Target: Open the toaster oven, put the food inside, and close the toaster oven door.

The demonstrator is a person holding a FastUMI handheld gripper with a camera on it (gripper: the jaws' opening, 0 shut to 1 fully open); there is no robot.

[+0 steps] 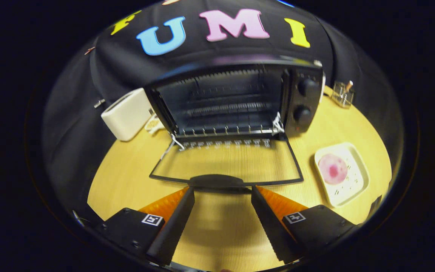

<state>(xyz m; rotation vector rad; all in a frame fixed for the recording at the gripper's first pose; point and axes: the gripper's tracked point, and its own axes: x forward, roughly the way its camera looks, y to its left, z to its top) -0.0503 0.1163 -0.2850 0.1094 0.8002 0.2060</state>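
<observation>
So the toaster oven (236, 98) sits at the far side of the round wooden table (127, 177), backed up against the black cloth wall. Its glass door (227, 164) is swung all the way down and lies pretty much flat over the table, with the dark handle (217, 181) at the near edge of it. You can see straight into the cavity: a wire rack (225, 132) sits low at the front, and there are ribbed walls and a heating rod further back. Two round knobs (303, 100) are stacked on the panel on the oven's right side.

The hand-held gripper (223, 192) is spread wide with nothing between its fingers. The fingertips sit just short of the door handle, one on each side of it, close but I can't tell whether they're actually touching it.

The food (332, 169), a pinkish round piece, is on a pale square plate (357, 179) to the right of the open door, apart from it and off to the right of the fingers.

To the left of the oven there's a white pop-up toaster (127, 113) just beside it, with a small pale item (153, 124) tucked between the two that's too small to make out. Over on the far right, past the oven, stands a little clear container (342, 94) with something stuck in it.
</observation>
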